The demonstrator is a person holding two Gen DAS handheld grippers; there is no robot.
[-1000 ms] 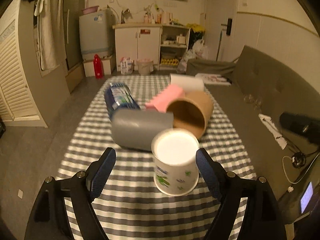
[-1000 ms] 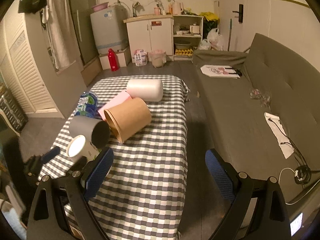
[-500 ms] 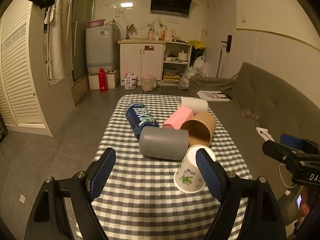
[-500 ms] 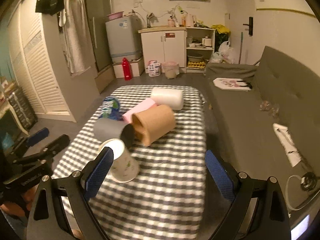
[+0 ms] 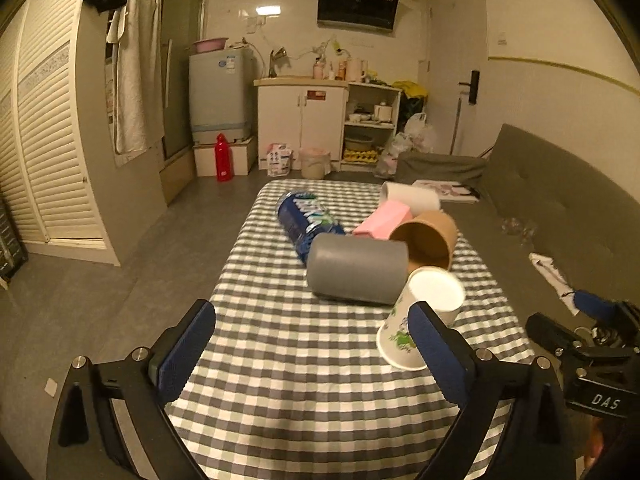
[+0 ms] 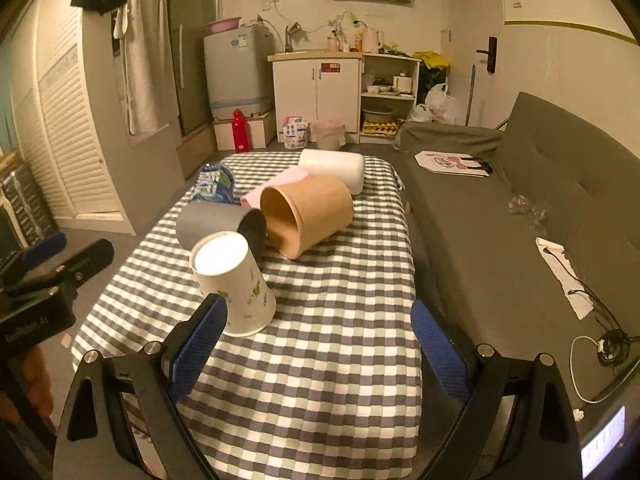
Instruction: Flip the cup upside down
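Observation:
A white paper cup with green print (image 5: pixel 420 312) stands upside down on the checked tablecloth (image 5: pixel 300 380), wide rim down and white base up, leaning against a grey cylinder (image 5: pixel 356 274). It also shows in the right wrist view (image 6: pixel 232 284). My left gripper (image 5: pixel 312 356) is open and empty, held back from the cup, whose lower part is behind the right finger (image 5: pixel 436 354). My right gripper (image 6: pixel 320 356) is open and empty, to the right of the cup.
A grey cylinder (image 6: pixel 218 226), a brown paper tub (image 6: pixel 308 216), a pink box (image 5: pixel 384 220), a blue bottle (image 5: pixel 306 220) and a white roll (image 6: pixel 334 168) lie on the table behind the cup. A grey sofa (image 6: pixel 520 216) runs along the right.
Both grippers have pulled back and risen from the table. The cup went from upright with its mouth up a second ago to mouth down and tilted. It is free of both grippers.

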